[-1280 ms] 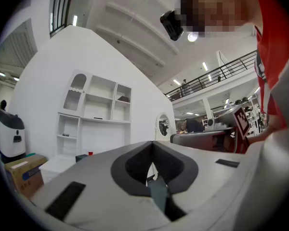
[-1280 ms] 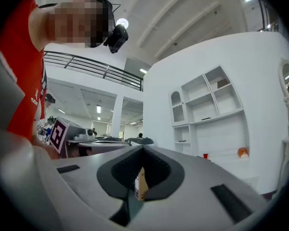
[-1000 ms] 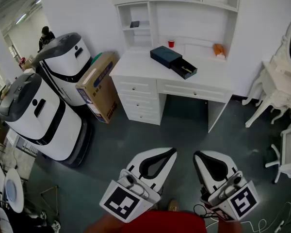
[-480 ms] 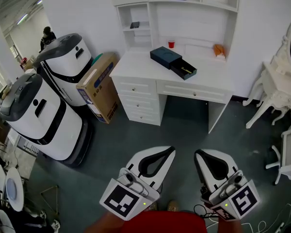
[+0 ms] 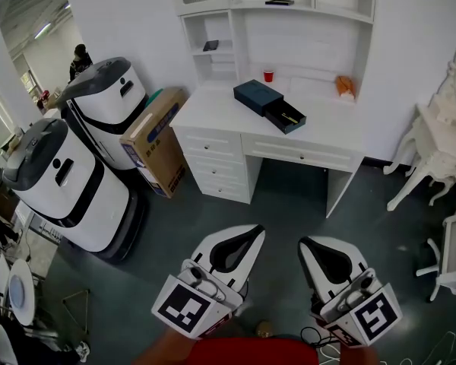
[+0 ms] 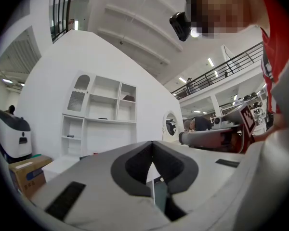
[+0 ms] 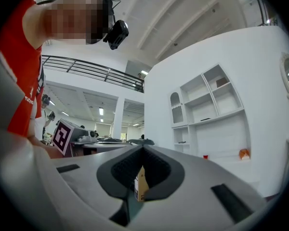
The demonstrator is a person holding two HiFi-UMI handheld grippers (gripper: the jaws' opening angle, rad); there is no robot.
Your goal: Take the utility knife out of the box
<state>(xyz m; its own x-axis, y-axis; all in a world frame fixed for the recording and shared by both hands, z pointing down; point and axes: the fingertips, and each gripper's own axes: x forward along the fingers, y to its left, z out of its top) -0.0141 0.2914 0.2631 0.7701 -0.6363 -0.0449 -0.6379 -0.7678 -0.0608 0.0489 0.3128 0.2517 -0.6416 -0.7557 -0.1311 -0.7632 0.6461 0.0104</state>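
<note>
While both tools [image 5: 257,230] [image 5: 303,243] are closed, the box [image 5: 257,96] sits on the desk [image 5: 207,112].

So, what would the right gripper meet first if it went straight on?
Probably the cardboard box beside the white desk: it shows just past the right gripper tips. Depth is unclear.

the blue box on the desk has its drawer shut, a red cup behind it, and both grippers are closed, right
Not quite: the drawer of the box is pulled out, open, as the head view shows. The rest holds: the box is on the desk, the cup stands behind it, and the left gripper and right gripper are closed.
</note>
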